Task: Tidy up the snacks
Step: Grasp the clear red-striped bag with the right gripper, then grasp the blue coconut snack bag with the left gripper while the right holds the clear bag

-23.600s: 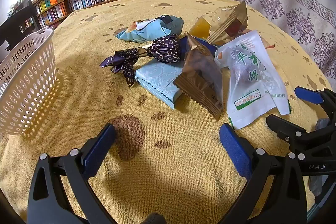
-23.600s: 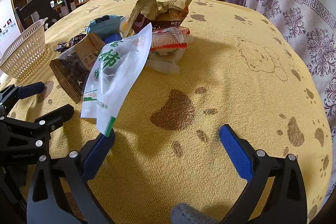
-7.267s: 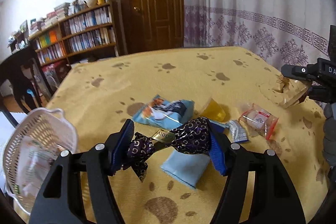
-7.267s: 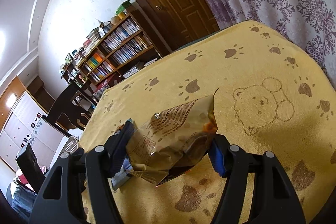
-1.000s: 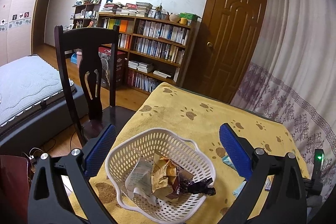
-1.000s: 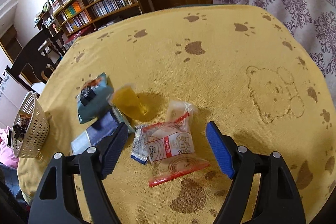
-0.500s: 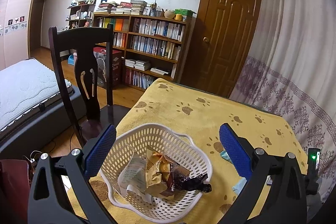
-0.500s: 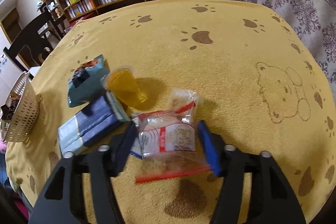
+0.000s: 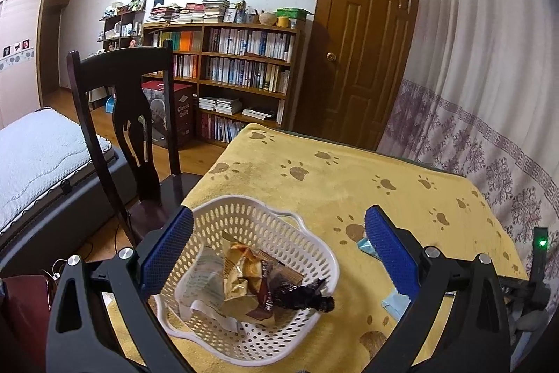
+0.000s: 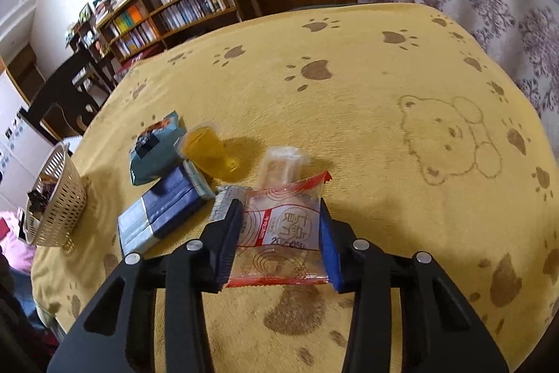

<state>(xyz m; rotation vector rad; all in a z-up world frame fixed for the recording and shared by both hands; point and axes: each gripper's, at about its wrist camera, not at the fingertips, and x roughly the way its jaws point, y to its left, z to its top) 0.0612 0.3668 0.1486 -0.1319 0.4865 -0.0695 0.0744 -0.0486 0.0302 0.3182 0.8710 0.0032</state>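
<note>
Left wrist view: the left gripper (image 9: 277, 249) hangs with jaws wide apart above a white basket (image 9: 279, 219) holding wrapped snacks. Only the right wrist view shows the right gripper (image 10: 279, 242) — jaws clamped on a clear red-edged snack packet (image 10: 281, 233) on the yellow cloth (image 10: 367, 114).

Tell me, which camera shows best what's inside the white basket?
The left wrist view: it looks down into the white basket, showing the wrappers piled inside. The right wrist view shows only the basket's side, small at the table's far edge, its contents mostly hidden.
</note>
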